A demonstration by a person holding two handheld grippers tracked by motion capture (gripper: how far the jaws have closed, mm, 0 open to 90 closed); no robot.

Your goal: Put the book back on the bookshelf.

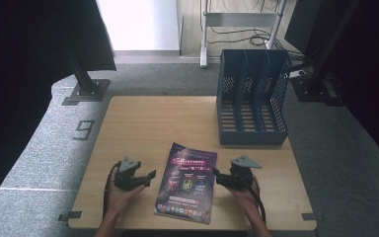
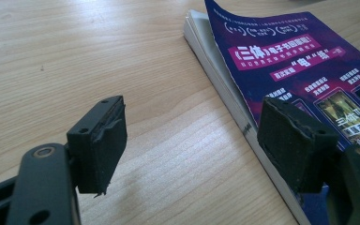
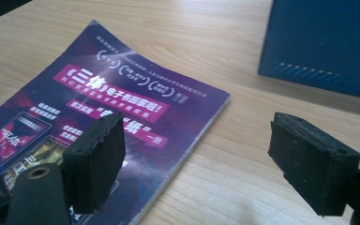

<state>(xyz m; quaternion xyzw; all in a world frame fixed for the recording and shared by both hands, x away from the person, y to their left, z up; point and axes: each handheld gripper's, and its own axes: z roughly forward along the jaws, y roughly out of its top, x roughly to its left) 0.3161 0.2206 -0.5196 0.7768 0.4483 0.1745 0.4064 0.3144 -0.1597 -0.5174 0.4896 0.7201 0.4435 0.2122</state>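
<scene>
Standing at the far right of the tabletop (image 1: 143,118) in the high view, the blue file rack (image 1: 251,96) shows bare slots, with a magazine (image 1: 187,182) lying flat near the front edge between the left tool (image 1: 148,178) and right tool (image 1: 217,177); wood is open behind it. Left gripper view: left tool (image 2: 192,140) gapes, holding nothing, magazine (image 2: 300,70) spine beside its right jaw. Right gripper view: right tool (image 3: 197,154) gapes empty over the magazine (image 3: 98,108) corner, rack (image 3: 328,42) well apart.
</scene>
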